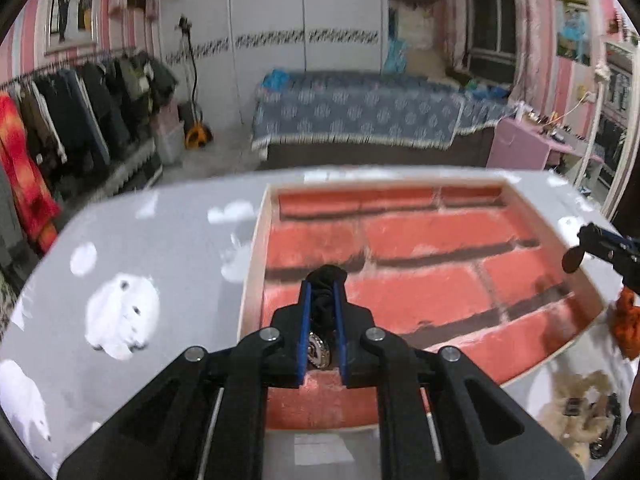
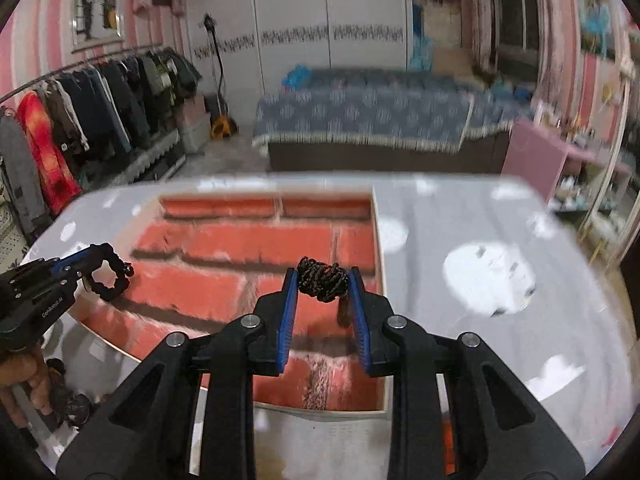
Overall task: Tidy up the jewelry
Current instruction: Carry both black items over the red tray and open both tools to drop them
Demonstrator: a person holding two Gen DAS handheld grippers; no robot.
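A shallow tray (image 1: 256, 240) lined with a red brick pattern lies on the grey table; it also shows in the right wrist view (image 2: 380, 240). My left gripper (image 1: 323, 280) is shut on a black bracelet (image 1: 326, 284) with a silver round charm (image 1: 318, 350), held over the tray's near left part. In the right wrist view that left gripper (image 2: 86, 270) holds the black bracelet (image 2: 110, 278) as a ring. My right gripper (image 2: 322, 276) is shut on a dark beaded bundle (image 2: 322, 278) above the tray's right side. In the left wrist view it enters from the right (image 1: 576, 256).
The table (image 1: 160, 248) has a grey cloth with white polar bears. More jewelry lies in a white bowl (image 1: 580, 412) at the near right, with an orange item (image 1: 628, 320) beside it. A bed (image 1: 360, 116) and clothes rack (image 1: 80, 100) stand beyond the table.
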